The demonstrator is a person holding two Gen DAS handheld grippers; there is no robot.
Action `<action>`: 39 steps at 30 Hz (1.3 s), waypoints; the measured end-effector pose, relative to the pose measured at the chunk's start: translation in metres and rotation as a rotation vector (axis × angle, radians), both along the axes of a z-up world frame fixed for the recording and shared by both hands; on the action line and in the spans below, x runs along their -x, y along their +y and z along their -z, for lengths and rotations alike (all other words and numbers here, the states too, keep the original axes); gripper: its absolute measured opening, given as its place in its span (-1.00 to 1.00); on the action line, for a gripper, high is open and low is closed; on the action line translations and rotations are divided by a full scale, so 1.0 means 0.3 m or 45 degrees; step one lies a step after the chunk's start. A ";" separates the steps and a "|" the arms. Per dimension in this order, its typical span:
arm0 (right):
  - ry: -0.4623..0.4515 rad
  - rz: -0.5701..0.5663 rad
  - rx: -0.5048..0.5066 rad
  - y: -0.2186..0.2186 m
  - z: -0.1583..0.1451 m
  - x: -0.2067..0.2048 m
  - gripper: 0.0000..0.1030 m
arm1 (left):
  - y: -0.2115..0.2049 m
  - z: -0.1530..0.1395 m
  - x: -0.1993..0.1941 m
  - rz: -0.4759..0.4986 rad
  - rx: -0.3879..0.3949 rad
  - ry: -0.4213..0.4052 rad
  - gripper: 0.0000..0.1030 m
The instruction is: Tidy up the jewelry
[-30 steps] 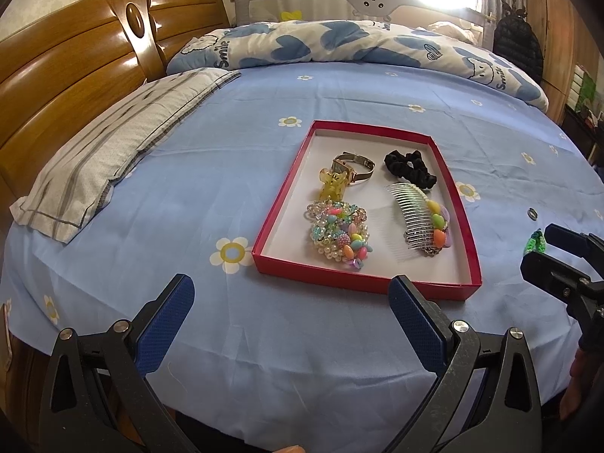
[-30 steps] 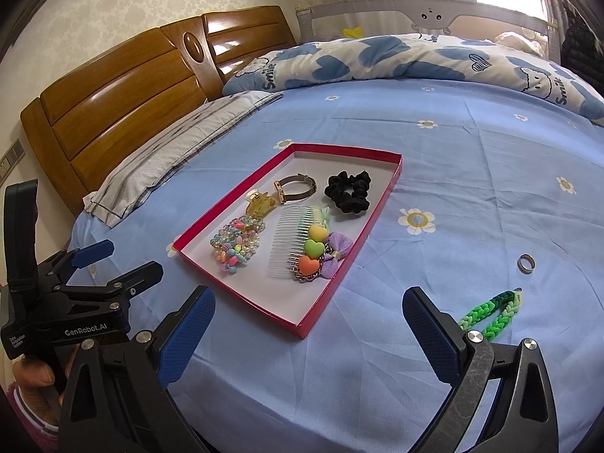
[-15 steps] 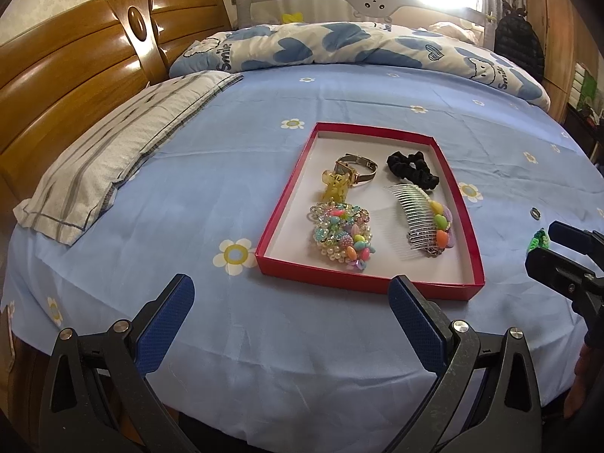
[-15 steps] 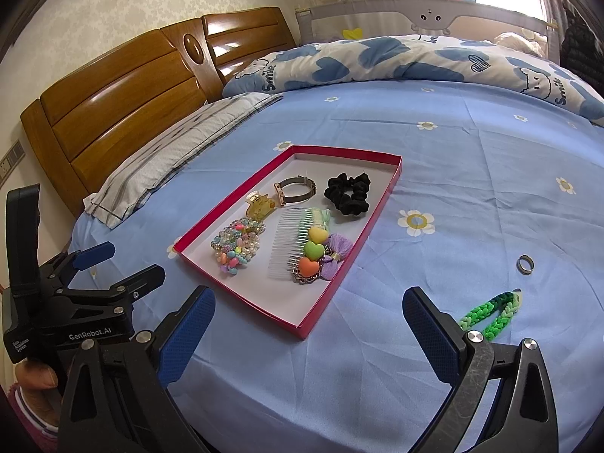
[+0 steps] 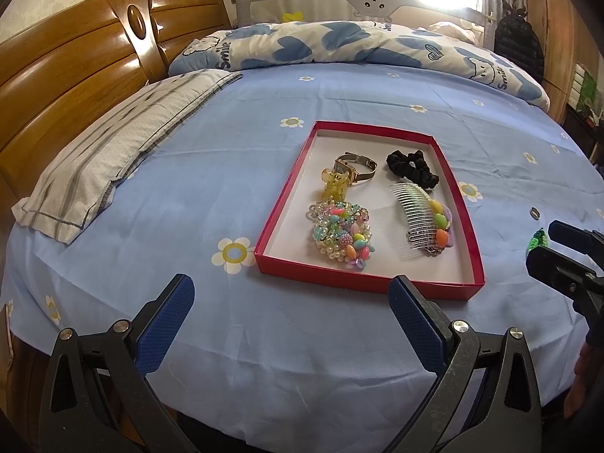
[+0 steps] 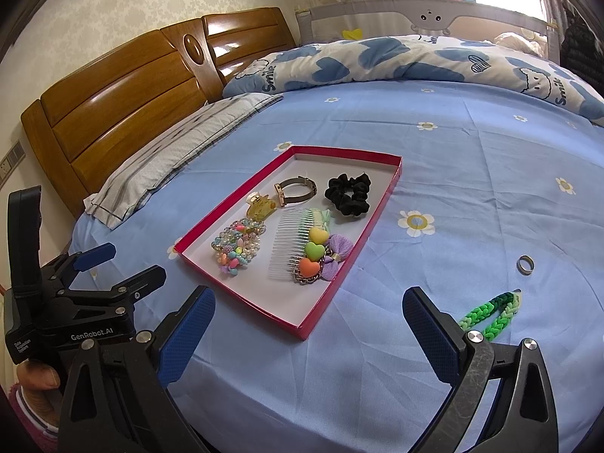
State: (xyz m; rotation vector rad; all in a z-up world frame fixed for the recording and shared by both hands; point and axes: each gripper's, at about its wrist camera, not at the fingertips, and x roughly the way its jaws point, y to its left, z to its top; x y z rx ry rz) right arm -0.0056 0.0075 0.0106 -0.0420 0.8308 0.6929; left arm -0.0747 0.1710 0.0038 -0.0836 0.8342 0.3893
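A shallow red tray lies on the blue bedsheet. Inside it are a beaded bracelet, a yellow claw clip, a watch, a black scrunchie and a comb with coloured hearts. Outside the tray, to its right, lie a metal ring and a green braided band. My left gripper is open before the tray's near edge. My right gripper is open near the tray's corner, left of the green band.
A striped grey pillow lies at the left by the wooden headboard. A blue and white quilt is heaped along the far side. The bed's near edge drops off just below both grippers. A hand holds the left gripper.
Both grippers have hardly moved; the left view has shifted slightly, so the tray sits a little to the right and lower in it. Both stay open.
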 end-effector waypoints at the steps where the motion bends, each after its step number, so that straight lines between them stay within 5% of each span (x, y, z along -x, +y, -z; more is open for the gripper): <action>1: 0.000 0.000 -0.001 0.000 0.000 0.000 0.96 | 0.003 -0.001 0.001 0.001 0.002 0.000 1.00; 39: 0.000 0.004 -0.004 0.001 -0.006 -0.004 0.96 | -0.012 -0.012 -0.020 0.012 -0.012 0.003 1.00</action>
